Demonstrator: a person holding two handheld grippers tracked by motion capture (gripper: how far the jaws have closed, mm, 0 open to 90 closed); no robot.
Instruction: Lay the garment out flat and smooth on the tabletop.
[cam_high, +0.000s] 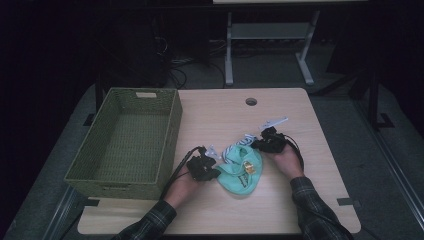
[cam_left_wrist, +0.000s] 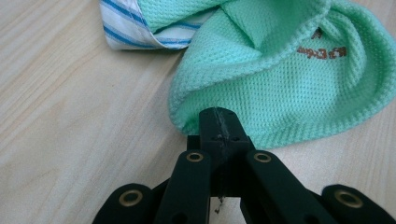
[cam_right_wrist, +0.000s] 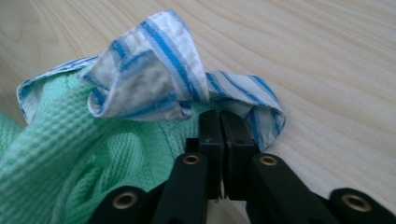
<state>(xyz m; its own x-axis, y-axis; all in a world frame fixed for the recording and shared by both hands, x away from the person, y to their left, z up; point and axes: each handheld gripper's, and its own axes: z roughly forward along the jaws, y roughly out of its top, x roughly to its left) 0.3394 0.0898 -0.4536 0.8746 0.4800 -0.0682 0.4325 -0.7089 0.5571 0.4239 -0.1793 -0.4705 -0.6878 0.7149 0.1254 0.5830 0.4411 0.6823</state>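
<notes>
From the high view, a green garment (cam_high: 241, 172) with a blue-and-white striped trim (cam_high: 235, 149) lies crumpled on the wooden table (cam_high: 280, 210), to the right of a woven green basket (cam_high: 125, 142) and well apart from it; the left gripper (cam_high: 212, 172) sits at the garment's left edge, between basket and garment, while the right gripper (cam_high: 256, 143) sits at the garment's far right corner, and a round hole (cam_high: 251, 101) in the tabletop lies beyond the garment. In the left gripper view, the left gripper (cam_left_wrist: 218, 122) has its two black jaws pressed together with the rolled edge of the green garment (cam_left_wrist: 289, 88) pinched at their tips, the cloth bunching just above them; the striped trim (cam_left_wrist: 135, 28) lies at the garment's far left, resting on the table (cam_left_wrist: 70, 121). In the right gripper view, the right gripper (cam_right_wrist: 220, 125) has its jaws brought tight together, nipping the striped trim (cam_right_wrist: 154, 74) where it folds over the green garment (cam_right_wrist: 70, 140), which spreads to the left of the jaws; bare table (cam_right_wrist: 327, 70) lies to the garment's right
</notes>
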